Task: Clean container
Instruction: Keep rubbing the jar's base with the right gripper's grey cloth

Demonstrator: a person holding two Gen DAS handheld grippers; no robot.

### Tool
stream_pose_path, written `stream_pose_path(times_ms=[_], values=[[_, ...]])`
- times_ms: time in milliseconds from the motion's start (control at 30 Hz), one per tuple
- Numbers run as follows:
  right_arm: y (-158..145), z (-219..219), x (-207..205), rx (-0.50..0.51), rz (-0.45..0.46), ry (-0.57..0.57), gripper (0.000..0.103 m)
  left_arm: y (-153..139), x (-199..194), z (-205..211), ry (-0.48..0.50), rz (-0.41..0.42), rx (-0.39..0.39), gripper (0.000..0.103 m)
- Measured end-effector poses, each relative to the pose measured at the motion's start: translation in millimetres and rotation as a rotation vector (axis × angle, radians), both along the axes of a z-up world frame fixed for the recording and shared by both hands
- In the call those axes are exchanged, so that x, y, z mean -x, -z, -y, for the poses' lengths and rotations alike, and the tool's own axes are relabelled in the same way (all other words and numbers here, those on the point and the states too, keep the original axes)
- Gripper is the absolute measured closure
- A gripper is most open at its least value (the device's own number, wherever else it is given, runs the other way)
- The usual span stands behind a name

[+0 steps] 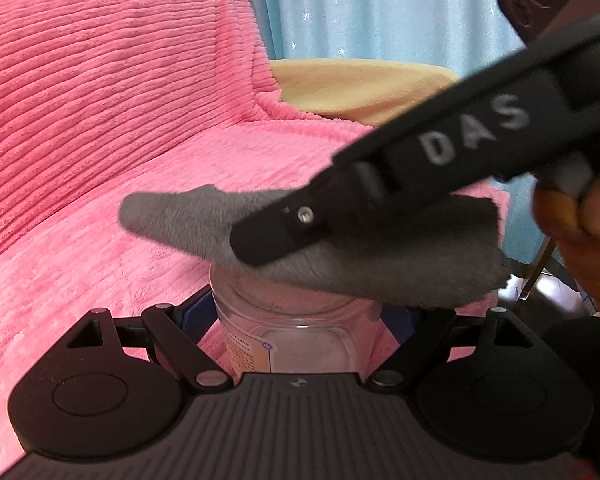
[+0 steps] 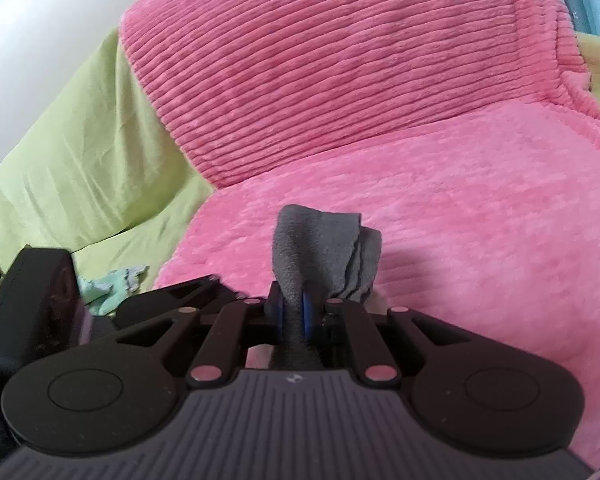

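A clear plastic container [image 1: 296, 332] with a printed label sits between the fingers of my left gripper [image 1: 296, 320], which is shut on it. A grey cloth [image 1: 340, 256] lies over the container's open top. My right gripper [image 1: 260, 248] reaches in from the right, shut on the cloth, its finger marked "DAS". In the right wrist view the right gripper [image 2: 294, 312] pinches the folded grey cloth [image 2: 324, 252] between blue pads. The container is hidden there under the cloth.
A pink ribbed blanket [image 1: 100, 120] covers the sofa seat and back. A yellow cushion [image 1: 360, 88] lies behind, a blue starred curtain [image 1: 380, 8] beyond. A green sheet [image 2: 80, 152] covers the left. The left gripper's black body [image 2: 32, 304] shows at the left.
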State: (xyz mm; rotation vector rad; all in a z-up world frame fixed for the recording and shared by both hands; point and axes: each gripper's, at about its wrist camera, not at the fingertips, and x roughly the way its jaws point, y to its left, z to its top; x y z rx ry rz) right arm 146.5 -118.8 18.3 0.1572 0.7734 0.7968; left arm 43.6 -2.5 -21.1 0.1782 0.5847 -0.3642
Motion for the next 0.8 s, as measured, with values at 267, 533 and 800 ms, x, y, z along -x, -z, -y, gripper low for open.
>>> stream_pose_path(times_ms=[267,533,800], values=[[1.8,19.1,2.1,0.009,0.0,0.04,0.096,1.6,0.1,-0.8,0.011,0.005,0.003,0.018],[-1.5,3.4,15.6,-0.018,-0.018,-0.001,0.095,1.7,0.6,0.8,0.009,0.009,-0.005,0.018],[0.2,7.4,10.3,-0.028,-0.019,0.02,0.097,0.6,0.6,0.2,0.009,0.005,-0.006,0.018]])
